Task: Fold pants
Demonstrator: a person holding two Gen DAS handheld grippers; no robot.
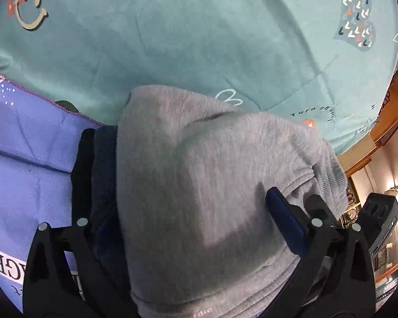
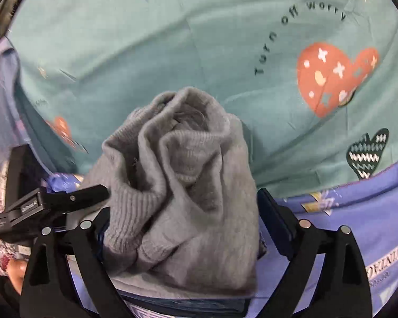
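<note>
The grey pants (image 1: 199,175) fill the space between the fingers of my left gripper (image 1: 183,185), which is shut on a thick fold of the smooth fabric. In the right wrist view my right gripper (image 2: 183,204) is shut on the bunched ribbed part of the grey pants (image 2: 183,175), which stands up crumpled between the fingers. Both bundles are held just above the teal bed sheet (image 1: 172,39). The other gripper's body shows at the right edge of the left view (image 1: 379,222) and at the left of the right view (image 2: 39,209).
A purple printed cloth (image 1: 26,175) lies on the sheet under and beside the pants, also in the right wrist view (image 2: 358,225). The teal sheet (image 2: 172,53) carries heart prints. A wooden bed edge (image 1: 384,122) runs at the right.
</note>
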